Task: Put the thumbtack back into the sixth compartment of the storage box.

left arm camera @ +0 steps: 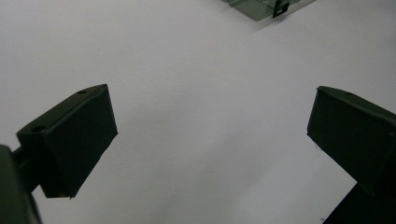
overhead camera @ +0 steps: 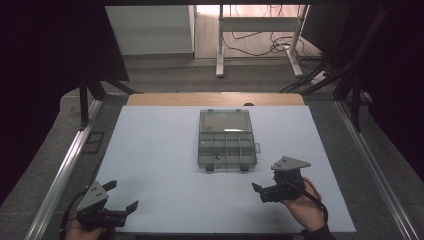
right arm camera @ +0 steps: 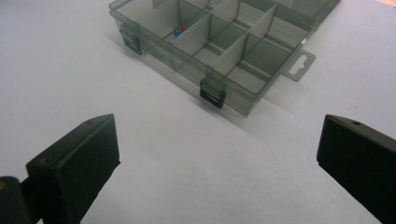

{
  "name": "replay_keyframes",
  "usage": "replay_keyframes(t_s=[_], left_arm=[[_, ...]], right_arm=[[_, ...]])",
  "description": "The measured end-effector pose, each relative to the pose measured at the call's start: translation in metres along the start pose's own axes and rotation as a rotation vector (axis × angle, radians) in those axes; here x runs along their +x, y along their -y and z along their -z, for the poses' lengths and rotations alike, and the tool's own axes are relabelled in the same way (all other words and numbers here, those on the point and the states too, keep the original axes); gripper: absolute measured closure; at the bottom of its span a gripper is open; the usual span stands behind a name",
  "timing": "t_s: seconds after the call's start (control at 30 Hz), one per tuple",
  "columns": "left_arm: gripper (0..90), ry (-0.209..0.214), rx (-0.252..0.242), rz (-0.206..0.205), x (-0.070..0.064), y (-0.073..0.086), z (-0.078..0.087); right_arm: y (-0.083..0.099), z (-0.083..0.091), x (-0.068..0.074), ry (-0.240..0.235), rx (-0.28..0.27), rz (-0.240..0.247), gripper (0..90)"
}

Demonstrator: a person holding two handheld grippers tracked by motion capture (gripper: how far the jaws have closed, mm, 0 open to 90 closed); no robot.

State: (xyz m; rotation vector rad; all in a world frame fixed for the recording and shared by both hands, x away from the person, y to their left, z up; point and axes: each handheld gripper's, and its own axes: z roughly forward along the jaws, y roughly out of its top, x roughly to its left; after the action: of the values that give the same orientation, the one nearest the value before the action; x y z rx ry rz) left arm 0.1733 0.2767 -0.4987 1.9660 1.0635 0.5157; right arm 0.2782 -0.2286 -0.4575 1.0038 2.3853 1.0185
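1. The box (overhead camera: 227, 140) sits open near the middle of the table (overhead camera: 150, 165), lid laid flat on its far side. It is well apart from the left gripper (overhead camera: 121, 196) at the near left corner, and nearer the right gripper (overhead camera: 257, 193). It is light-looking clear plastic, so I judge that a push from one side would slide it across the smooth top rather than move the lid.

2. Both grippers have their jaws spread wide and hold nothing. In the left gripper view only a corner of the box (left arm camera: 261, 7) shows at the top edge, so a reach from there starts almost blind and could clip the near wall.

3. The right gripper view shows two dark latches (right arm camera: 212, 93) on the front wall and a hang tab (right arm camera: 299, 63) on one end. A jaw coming in low could catch a latch or the tab and spin the box.

4. A few small beads (right arm camera: 177, 31), red and blue, lie in one compartment. A knock or tilt could send them over a divider or out onto the table.

5. If the lid (overhead camera: 225, 121) is to be closed, a one-sided lift may twist it on its hinge; letting it drop could jolt the beads.

6. The left gripper hangs right at the table's near edge, so a bump there could throw off its aim.
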Motion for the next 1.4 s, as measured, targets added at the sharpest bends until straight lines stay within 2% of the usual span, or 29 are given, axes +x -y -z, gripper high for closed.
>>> replay_keyframes(t_s=[0.8, 1.4], left_arm=[[1.8, -0.001, 0.001, 0.000, 0.000, 0.000, 0.000], [1.8, -0.001, 0.002, 0.002, 0.000, 0.000, 0.000]], right_arm=[[0.025, 0.024, -0.010, 0.050, -0.033, -0.074, 0.0], [0.047, 0.041, -0.018, 0.117, -0.042, -0.124, 0.0]])
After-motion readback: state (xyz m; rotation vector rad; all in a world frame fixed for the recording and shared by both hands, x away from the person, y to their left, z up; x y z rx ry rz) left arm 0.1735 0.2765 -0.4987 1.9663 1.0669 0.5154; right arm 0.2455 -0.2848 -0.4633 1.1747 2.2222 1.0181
